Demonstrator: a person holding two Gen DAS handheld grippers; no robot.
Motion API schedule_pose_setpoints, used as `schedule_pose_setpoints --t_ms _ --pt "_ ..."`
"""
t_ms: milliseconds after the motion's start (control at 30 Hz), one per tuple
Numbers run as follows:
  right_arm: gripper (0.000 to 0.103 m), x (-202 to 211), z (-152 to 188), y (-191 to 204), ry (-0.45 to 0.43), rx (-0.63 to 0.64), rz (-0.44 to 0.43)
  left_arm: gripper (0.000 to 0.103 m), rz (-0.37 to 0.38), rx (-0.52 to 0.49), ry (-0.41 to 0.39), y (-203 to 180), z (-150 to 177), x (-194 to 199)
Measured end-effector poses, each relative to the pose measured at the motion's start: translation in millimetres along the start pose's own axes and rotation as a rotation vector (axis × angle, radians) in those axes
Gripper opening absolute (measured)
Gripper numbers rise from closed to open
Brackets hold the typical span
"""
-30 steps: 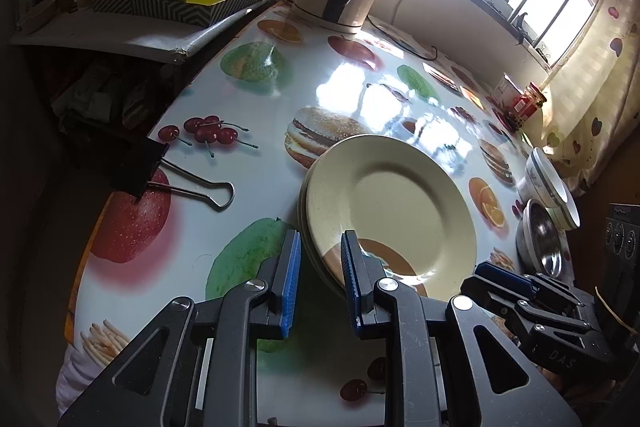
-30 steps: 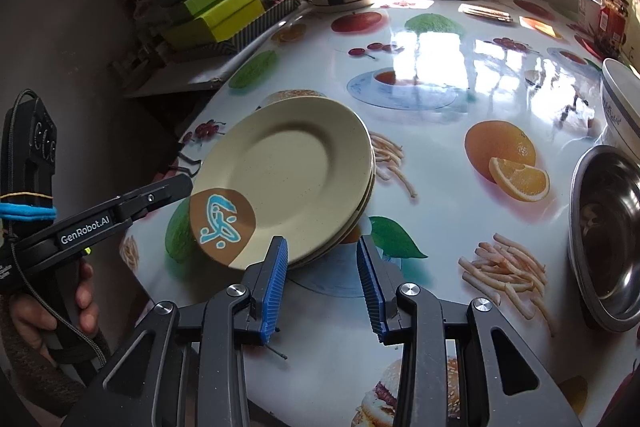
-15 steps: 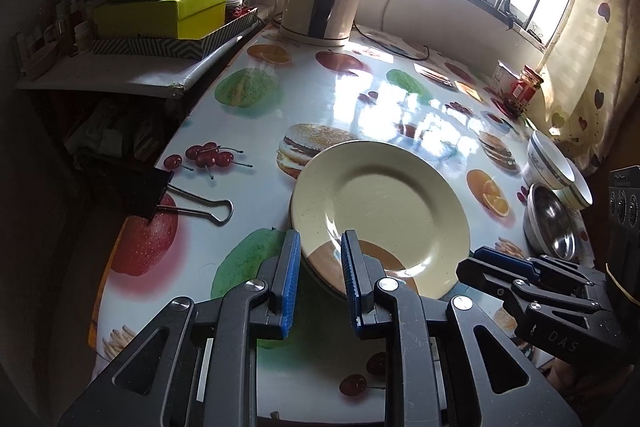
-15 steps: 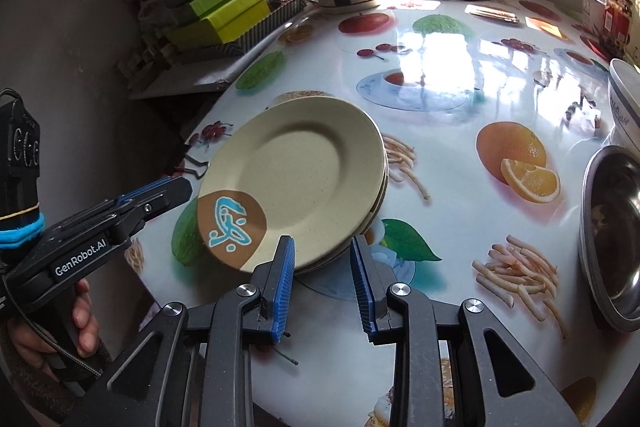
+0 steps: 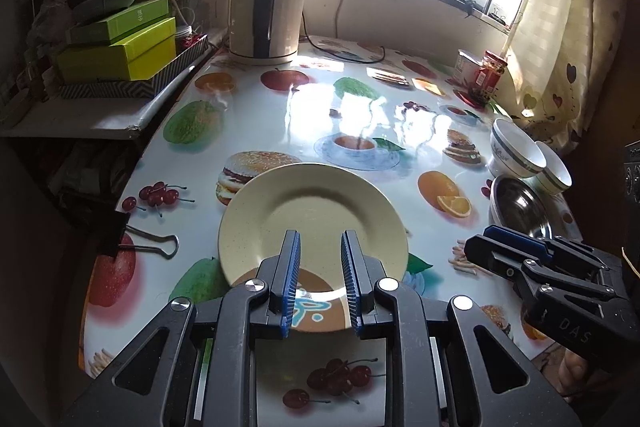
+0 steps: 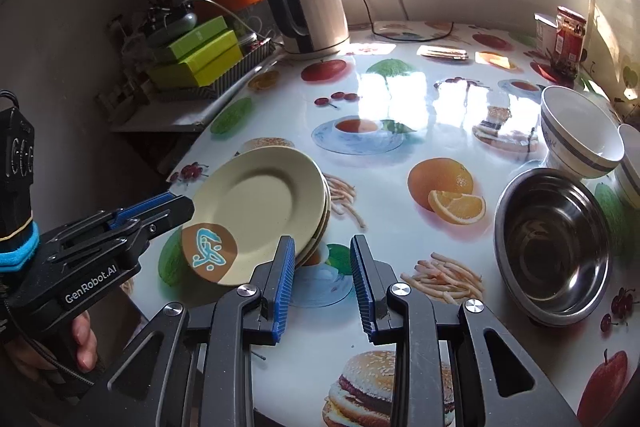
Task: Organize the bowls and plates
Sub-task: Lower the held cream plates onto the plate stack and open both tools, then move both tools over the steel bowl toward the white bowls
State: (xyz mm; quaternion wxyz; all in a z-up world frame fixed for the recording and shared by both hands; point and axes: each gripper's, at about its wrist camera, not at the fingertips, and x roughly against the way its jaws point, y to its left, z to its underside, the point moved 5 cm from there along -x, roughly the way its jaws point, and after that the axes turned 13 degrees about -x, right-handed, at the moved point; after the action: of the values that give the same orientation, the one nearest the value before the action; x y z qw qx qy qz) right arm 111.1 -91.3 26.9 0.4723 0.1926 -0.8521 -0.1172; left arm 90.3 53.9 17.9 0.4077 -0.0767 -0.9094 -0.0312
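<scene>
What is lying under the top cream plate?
Under the top cream plate are more plates; only their rims show at its right edge. Their count and faces stay covered.

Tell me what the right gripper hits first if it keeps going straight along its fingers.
Likely the near rim of the plate stack, just by the right gripper's left finger; otherwise the table. Depth is unclear.

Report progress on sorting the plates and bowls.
Done: the plates sit in one stack. In hand: nothing is gripped. The left tongs hover over the top plate, and the right tongs have just been closing beside the stack with nothing between them. Left: the steel bowl and the two white bowls stand side by side, not yet stacked.
</scene>
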Motion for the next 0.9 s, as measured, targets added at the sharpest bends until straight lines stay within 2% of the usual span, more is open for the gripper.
schedule_pose_setpoints --t_ms 367,900 --pt "0.028 32 -12 -39 -0.084 -0.089 0.061 0.022 0.051 -0.081 -0.017 -36 -25 -7" --pt "0.029 58 -17 -85 -0.156 -0.195 0.152 0.022 0.126 -0.165 -0.023 -83 -50 -24"
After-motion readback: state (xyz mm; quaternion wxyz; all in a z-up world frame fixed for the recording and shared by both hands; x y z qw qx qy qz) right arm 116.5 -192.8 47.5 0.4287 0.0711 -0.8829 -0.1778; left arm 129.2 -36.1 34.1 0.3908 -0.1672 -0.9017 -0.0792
